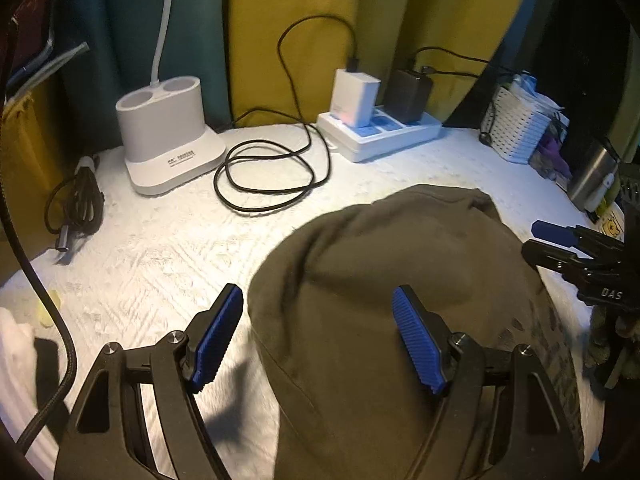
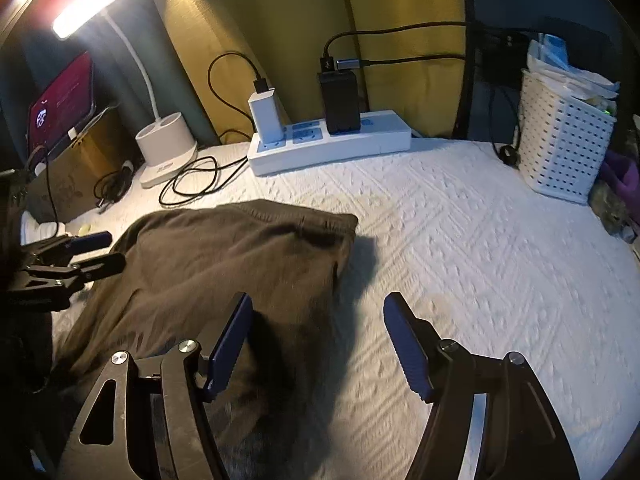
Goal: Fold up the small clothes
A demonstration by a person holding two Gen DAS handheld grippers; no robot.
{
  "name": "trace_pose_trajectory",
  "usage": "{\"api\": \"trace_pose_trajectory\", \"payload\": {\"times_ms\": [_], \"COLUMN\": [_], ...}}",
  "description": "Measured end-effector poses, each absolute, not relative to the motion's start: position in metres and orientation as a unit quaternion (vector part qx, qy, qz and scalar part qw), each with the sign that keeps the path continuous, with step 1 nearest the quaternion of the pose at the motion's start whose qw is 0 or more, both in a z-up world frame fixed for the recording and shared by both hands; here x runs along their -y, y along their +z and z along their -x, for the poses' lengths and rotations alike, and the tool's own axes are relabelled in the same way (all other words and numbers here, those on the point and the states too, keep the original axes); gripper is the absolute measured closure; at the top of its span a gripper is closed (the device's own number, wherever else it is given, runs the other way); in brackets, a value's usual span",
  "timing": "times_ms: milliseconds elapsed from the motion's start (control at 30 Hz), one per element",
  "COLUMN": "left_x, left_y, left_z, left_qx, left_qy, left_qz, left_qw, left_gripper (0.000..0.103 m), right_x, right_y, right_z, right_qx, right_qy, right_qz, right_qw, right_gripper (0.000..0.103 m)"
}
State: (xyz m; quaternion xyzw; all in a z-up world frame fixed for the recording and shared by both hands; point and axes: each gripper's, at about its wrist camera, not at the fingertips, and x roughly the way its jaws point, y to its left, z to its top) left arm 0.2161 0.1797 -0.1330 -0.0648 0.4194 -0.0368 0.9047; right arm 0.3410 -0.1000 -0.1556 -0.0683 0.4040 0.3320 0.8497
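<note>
An olive-brown garment (image 1: 400,300) lies folded over on the white quilted table cover (image 1: 160,248); it also shows in the right wrist view (image 2: 224,264). My left gripper (image 1: 318,312) is open and empty, hovering over the garment's left edge, one finger over the cover, one over the cloth. My right gripper (image 2: 318,320) is open and empty above the garment's right edge. The right gripper shows at the right rim of the left wrist view (image 1: 552,244), the left gripper at the left rim of the right wrist view (image 2: 100,250).
At the back stand a white lamp base (image 1: 168,144), a coiled black cable (image 1: 272,176), a power strip (image 2: 328,144) with two chargers, and a white perforated basket (image 2: 564,144). A metal flask (image 1: 592,176) and a bundled cable (image 1: 76,208) sit at the sides.
</note>
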Motion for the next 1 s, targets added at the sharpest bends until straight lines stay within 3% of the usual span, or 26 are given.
{"api": "trace_pose_trajectory", "payload": {"times_ms": [100, 567, 600, 667, 700, 733, 833, 1000], "left_x": [-0.184, -0.140, -0.140, -0.136, -0.134, -0.130, -0.122, -0.123], "left_y": [-0.149, -0.151, -0.151, -0.150, -0.150, -0.149, -0.148, -0.149], "left_z": [-0.230, -0.237, -0.236, -0.234, -0.234, -0.232, -0.230, -0.231], "left_qx": [-0.443, -0.434, -0.433, -0.430, -0.429, -0.427, -0.425, -0.427], "left_qy": [-0.028, -0.104, -0.107, -0.115, -0.116, -0.125, -0.142, -0.146], "left_qz": [0.069, -0.004, -0.004, -0.011, -0.018, -0.021, -0.009, 0.016], "left_qw": [0.893, 0.895, 0.895, 0.895, 0.896, 0.895, 0.894, 0.892], "left_gripper": [0.024, 0.021, 0.025, 0.034, 0.040, 0.054, 0.076, 0.082], "right_x": [0.094, 0.069, 0.068, 0.065, 0.063, 0.060, 0.053, 0.050], "right_y": [-0.161, -0.178, -0.178, -0.177, -0.177, -0.177, -0.176, -0.173], "right_z": [-0.349, -0.364, -0.364, -0.361, -0.360, -0.357, -0.351, -0.342], "right_qx": [-0.411, -0.421, -0.421, -0.420, -0.420, -0.419, -0.416, -0.404], "right_qy": [0.342, 0.382, 0.385, 0.402, 0.407, 0.410, 0.418, 0.418], "right_qz": [0.060, 0.056, 0.057, 0.058, 0.060, 0.064, 0.074, 0.084], "right_qw": [0.843, 0.821, 0.819, 0.811, 0.809, 0.807, 0.804, 0.809], "right_gripper": [0.022, 0.022, 0.025, 0.044, 0.048, 0.055, 0.066, 0.075]}}
